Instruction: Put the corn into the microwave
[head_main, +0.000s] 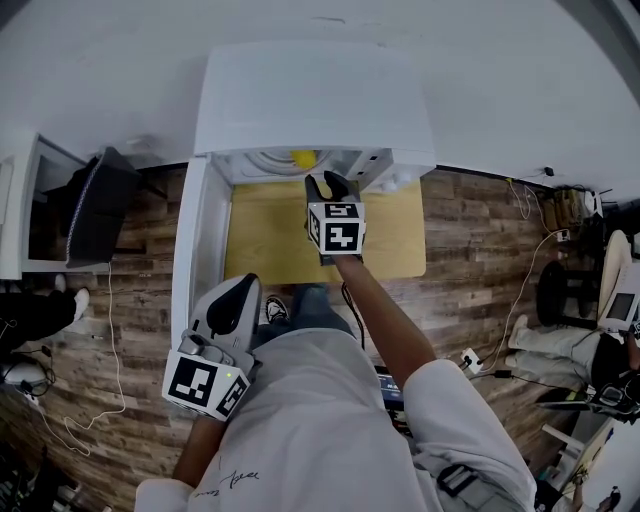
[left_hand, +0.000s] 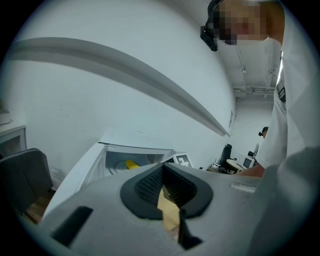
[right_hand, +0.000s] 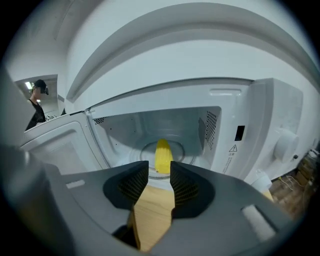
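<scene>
- Inside the microwave (head_main: 310, 100), on its round turntable (right_hand: 177, 148): the corn (right_hand: 163, 156), yellow, one end toward the opening.
- At the left of the microwave: its door (head_main: 190, 260), swung fully open.
- Just in front of the microwave opening: the right gripper (right_hand: 159, 170), fingers (right_hand: 185, 182) partly apart, nothing between them, clear of the corn.
- Farther from the microwave, beside the outer end of the door: the left gripper (head_main: 243, 290), fingers (left_hand: 147, 185) closed together at the tips, holding nothing.
- Under the microwave: a light wooden desk (head_main: 390, 240).
</scene>
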